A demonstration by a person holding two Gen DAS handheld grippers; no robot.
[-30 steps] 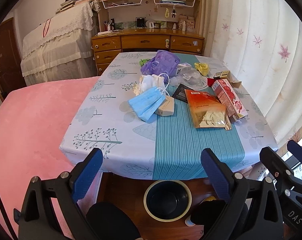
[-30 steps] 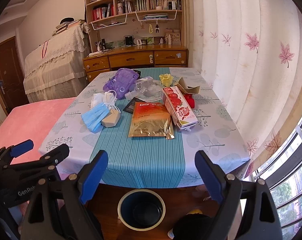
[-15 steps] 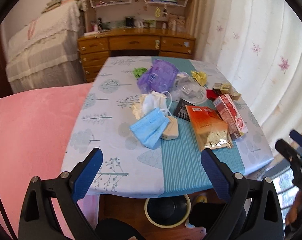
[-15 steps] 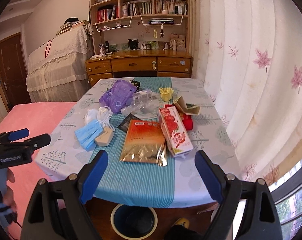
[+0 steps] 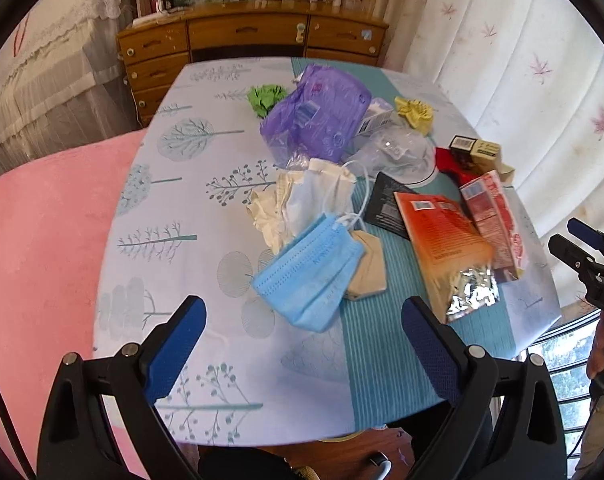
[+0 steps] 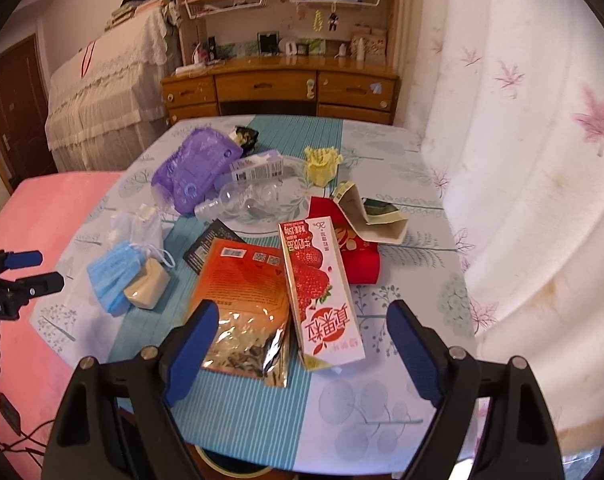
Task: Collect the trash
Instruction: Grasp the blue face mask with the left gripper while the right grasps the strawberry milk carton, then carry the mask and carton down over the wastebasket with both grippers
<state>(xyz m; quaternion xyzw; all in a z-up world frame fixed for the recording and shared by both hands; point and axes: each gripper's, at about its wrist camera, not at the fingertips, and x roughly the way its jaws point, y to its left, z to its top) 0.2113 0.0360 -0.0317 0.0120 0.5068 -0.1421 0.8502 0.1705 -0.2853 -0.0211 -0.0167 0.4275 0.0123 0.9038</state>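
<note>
Left gripper (image 5: 302, 344) jaws spread wide and empty, blue face mask (image 5: 307, 274) seen just beyond them, right gripper (image 6: 298, 338) jaws likewise wide, empty, strawberry milk carton (image 6: 321, 290) and orange foil pouch (image 6: 244, 300) lain between them on the bench (image 6: 401, 360)

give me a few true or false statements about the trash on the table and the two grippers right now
1. Both the left hand-held gripper and the right hand-held gripper are open and hold nothing. True.
2. The blue pleated face mask lies partly over a beige pouch. True.
3. The pink strawberry milk carton stands upright. False: it lies flat, beside the orange foil snack bag.
4. The purple plastic bag lies at the table's near edge. False: it lies toward the far end, near the crumpled green wrapper.
5. The crushed clear plastic bottle lies next to the purple plastic bag. True.
</note>
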